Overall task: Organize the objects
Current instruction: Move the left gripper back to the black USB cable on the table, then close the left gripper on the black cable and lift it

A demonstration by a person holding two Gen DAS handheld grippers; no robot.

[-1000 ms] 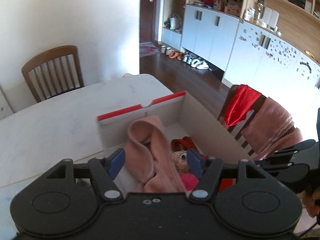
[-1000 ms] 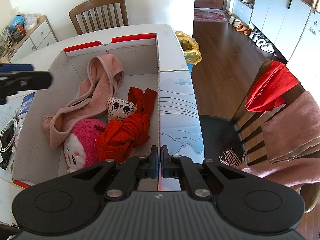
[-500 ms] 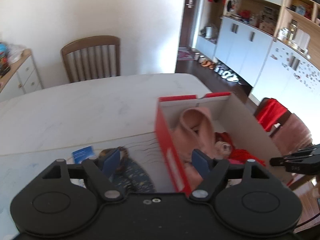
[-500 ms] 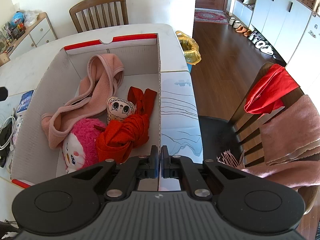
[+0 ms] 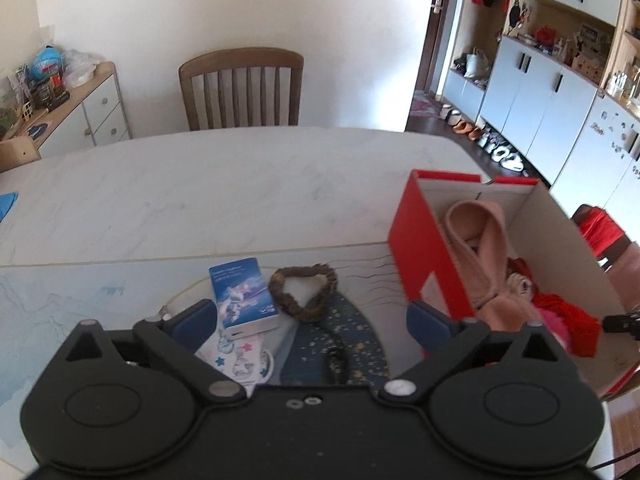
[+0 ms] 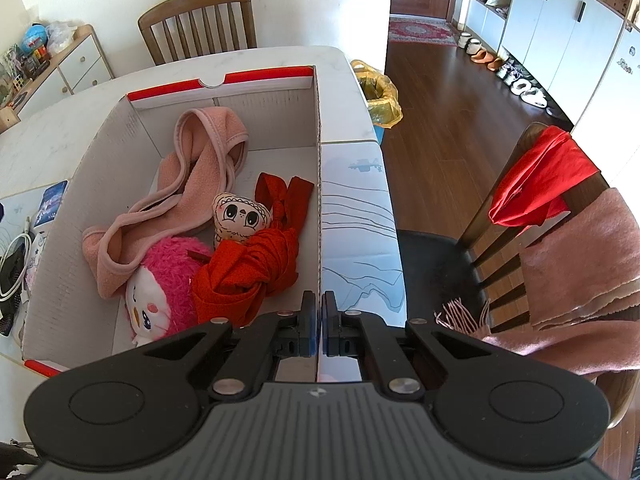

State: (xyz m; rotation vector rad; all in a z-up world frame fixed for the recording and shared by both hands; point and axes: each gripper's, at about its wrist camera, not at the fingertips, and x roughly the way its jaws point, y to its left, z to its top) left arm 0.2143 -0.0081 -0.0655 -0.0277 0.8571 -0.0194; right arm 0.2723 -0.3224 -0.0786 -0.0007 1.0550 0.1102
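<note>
White marble counter (image 5: 240,184) carries a red box (image 6: 72,240) holding a pink scarf (image 6: 200,172), two dolls and a red cloth (image 6: 256,264). Left gripper (image 5: 312,320) hovers over a blue packet (image 5: 244,292) and brown ring (image 5: 302,290) beside the box, its jaws opening with nothing between them. Right gripper (image 6: 319,330) has its jaws clenched on the box's right wall.

White walls (image 5: 200,12), dark wood floor (image 6: 448,104), slatted wooden chair (image 5: 240,88), grey-white cabinets (image 5: 536,92).

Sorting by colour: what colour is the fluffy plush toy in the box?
Hot pink fur with a white face, clearest in the right wrist view.
</note>
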